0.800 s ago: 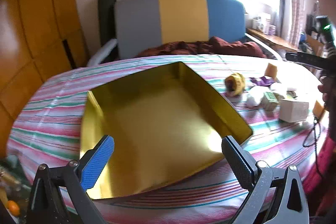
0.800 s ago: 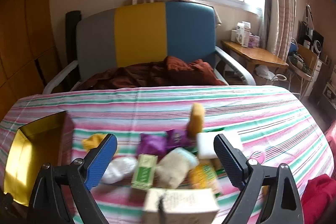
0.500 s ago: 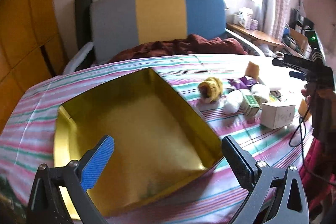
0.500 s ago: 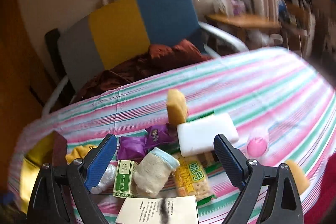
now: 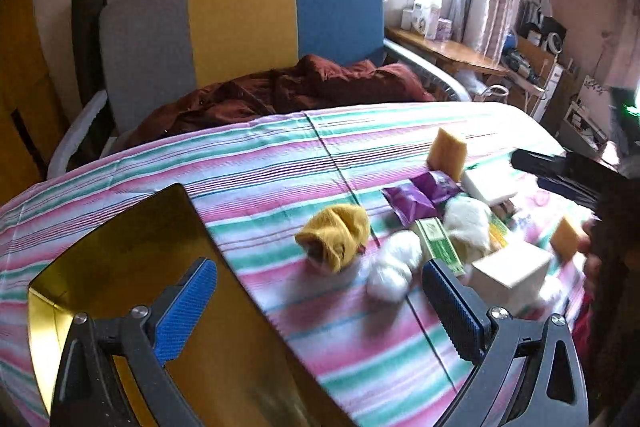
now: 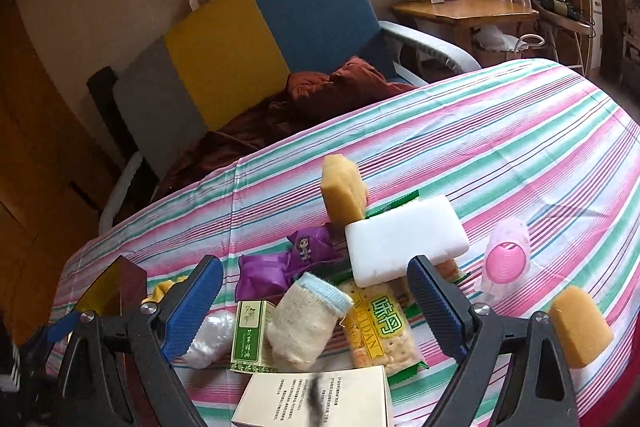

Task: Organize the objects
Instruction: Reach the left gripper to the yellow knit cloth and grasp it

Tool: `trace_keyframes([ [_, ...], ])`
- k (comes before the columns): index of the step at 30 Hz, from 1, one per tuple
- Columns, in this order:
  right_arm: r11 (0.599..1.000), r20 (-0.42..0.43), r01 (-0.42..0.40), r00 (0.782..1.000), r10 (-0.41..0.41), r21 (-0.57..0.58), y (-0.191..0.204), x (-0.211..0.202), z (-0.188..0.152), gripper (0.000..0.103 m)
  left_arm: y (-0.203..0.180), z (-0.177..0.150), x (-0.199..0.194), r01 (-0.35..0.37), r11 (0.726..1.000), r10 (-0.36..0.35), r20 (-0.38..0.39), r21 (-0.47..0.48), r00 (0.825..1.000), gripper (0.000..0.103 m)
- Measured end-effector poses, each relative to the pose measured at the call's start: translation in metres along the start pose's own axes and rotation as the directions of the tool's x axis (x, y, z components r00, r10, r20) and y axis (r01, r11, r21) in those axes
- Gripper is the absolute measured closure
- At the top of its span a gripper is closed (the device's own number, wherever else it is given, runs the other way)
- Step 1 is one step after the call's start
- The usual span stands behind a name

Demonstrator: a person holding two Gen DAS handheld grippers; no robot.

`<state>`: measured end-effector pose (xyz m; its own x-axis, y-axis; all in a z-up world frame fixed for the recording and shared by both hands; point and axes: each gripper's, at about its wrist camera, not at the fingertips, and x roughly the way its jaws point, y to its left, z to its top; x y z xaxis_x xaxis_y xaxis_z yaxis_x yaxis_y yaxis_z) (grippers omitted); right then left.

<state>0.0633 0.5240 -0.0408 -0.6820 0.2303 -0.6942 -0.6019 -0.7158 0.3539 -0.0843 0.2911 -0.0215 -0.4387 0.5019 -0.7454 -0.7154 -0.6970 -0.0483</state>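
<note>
Two views have swung toward the clutter on the striped table (image 5: 280, 163). Less of the gold box (image 5: 132, 239) is now framed at the left, and the pile is brought nearer: a white block (image 6: 404, 239), a cracker packet (image 6: 380, 327), a yellow knitted piece (image 5: 336, 239). Nothing is held; the left tongs (image 5: 320, 307) and right tongs (image 6: 316, 307) are spread wide above the table, so sorting is judged barely begun.
</note>
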Motion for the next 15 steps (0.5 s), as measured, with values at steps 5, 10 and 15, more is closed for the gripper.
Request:
trace_keyframes([
  [5, 1.000, -0.017, -0.009, 1.000, 0.009, -0.008, 0.002, 0.003, -0.001, 0.008, 0.000, 0.018, 0.040, -0.017, 1.000, 0.015, -0.085, -0.022, 0.996, 0.000],
  [10, 1.000, -0.021, -0.014, 1.000, 0.014, -0.007, 0.003, 0.004, 0.000, 0.008, 0.000, 0.029, 0.075, -0.012, 0.998, 0.004, -0.138, -0.061, 0.990, 0.001],
  [15, 1.000, -0.022, -0.014, 1.000, 0.014, 0.007, 0.000, 0.004, 0.001, 0.008, -0.004, 0.033, 0.108, -0.018, 0.997, 0.002, -0.202, -0.075, 0.979, 0.012],
])
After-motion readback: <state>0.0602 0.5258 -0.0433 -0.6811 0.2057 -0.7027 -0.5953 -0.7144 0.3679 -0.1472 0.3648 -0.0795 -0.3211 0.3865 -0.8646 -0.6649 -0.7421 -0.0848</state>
